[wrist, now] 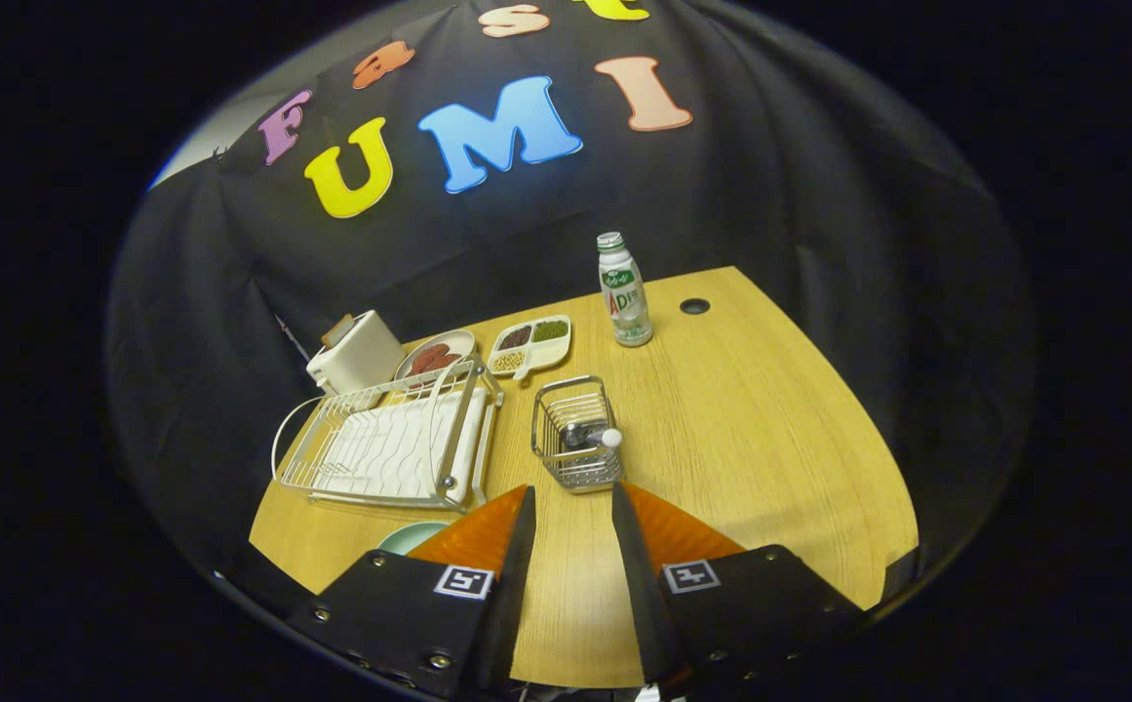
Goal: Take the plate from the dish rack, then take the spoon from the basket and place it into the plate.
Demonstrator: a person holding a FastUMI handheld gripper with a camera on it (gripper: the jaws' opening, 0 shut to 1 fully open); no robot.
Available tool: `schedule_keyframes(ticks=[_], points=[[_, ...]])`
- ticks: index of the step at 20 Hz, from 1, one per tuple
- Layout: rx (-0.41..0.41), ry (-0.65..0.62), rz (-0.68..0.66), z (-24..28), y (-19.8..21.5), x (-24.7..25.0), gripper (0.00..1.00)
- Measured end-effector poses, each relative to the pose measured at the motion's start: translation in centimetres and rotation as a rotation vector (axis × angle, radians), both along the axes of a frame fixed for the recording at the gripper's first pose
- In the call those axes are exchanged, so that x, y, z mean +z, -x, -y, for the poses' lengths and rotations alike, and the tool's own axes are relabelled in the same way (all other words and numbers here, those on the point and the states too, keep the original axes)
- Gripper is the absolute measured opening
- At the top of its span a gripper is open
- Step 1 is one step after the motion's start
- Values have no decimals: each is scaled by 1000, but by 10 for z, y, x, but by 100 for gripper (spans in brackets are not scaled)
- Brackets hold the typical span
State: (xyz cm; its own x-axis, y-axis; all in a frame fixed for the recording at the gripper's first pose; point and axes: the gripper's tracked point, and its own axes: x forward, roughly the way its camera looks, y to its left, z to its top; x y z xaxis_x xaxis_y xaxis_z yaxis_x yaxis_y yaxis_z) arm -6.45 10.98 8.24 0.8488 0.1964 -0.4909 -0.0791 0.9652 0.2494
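A small wire basket (576, 433) stands on the wooden table (722, 429) just ahead of my fingertips. The spoon (597, 438) stands in it, its pale round handle end sticking up. My gripper (571, 497) hovers above the table, open, nothing between its fingers. A pale green plate (412, 535) lies flat on the table beside my left finger, partly hidden by it. The white wire dish rack (388, 441) sits left of the basket with no plate in it.
Beyond the rack are a white toaster (355, 353), a round dish of red food (436, 356) and a divided tray of beans (530, 344). A drink bottle (625, 291) stands further back, near a cable hole (694, 306). Bare tabletop lies right of the basket.
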Motion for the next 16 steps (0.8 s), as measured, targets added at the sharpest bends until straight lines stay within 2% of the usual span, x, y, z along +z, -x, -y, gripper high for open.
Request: schedule_keyframes(ticks=[4, 9, 11, 13, 16], points=[[-9, 88, 239, 16, -32, 33, 49], [60, 260, 506, 11, -60, 47, 49], [71, 296, 527, 5, -68, 34, 49], [65, 272, 506, 0, -76, 15, 49], [15, 220, 453, 7, -93, -14, 49]])
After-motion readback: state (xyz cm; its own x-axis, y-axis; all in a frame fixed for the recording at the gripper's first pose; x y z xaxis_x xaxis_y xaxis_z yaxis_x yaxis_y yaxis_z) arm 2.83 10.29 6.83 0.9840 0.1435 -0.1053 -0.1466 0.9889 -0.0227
